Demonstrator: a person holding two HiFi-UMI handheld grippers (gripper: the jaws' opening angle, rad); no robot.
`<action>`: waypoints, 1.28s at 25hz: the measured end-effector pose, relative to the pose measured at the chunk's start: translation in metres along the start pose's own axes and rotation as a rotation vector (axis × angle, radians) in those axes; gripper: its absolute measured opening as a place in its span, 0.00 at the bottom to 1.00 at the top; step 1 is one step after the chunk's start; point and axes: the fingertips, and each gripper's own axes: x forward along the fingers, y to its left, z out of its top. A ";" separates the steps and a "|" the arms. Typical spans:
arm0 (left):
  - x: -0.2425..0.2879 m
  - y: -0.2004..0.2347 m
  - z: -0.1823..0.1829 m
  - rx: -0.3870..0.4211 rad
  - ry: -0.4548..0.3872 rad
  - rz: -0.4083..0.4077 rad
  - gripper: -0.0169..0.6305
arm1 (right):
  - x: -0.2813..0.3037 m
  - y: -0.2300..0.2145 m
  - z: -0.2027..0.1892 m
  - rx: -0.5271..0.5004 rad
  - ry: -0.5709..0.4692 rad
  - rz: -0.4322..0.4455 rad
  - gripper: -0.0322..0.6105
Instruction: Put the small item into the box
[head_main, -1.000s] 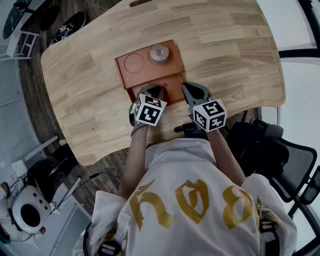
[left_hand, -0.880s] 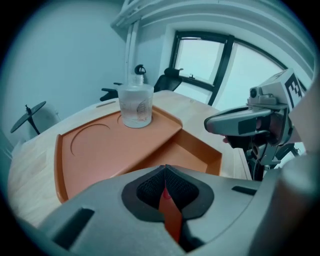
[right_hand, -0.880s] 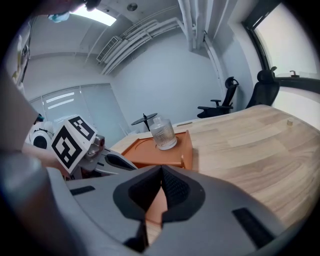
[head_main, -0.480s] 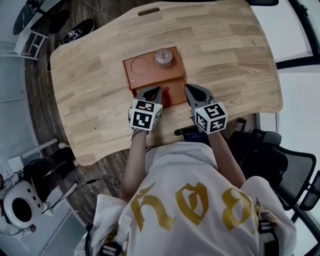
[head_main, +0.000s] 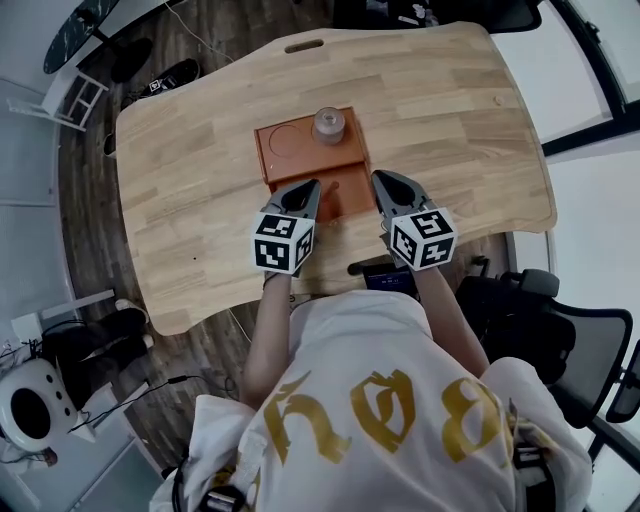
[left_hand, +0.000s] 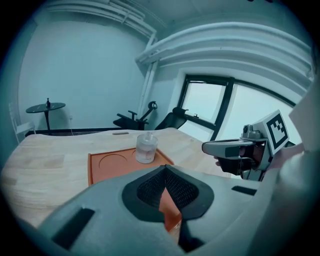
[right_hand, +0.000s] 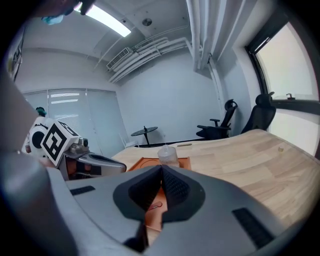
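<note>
A pale wooden table (head_main: 450, 110) stands on a dark plank floor (head_main: 85, 200), a black office chair (head_main: 565, 335) beside it, windows (left_hand: 250, 107) beyond

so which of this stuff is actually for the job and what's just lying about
For the job:
orange box
small bottle standing in it
tiny red loop on the box floor
left gripper and right gripper, both shut and empty

Lying about:
office chair
round side table
</note>
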 end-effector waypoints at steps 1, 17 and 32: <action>-0.003 -0.002 0.003 0.001 -0.015 0.001 0.04 | -0.003 0.003 0.003 -0.009 -0.007 -0.001 0.07; -0.072 -0.014 0.039 0.085 -0.212 0.073 0.04 | -0.036 0.040 0.031 -0.053 -0.124 -0.012 0.07; -0.081 -0.011 0.037 0.095 -0.226 0.113 0.04 | -0.041 0.044 0.025 -0.054 -0.112 -0.016 0.07</action>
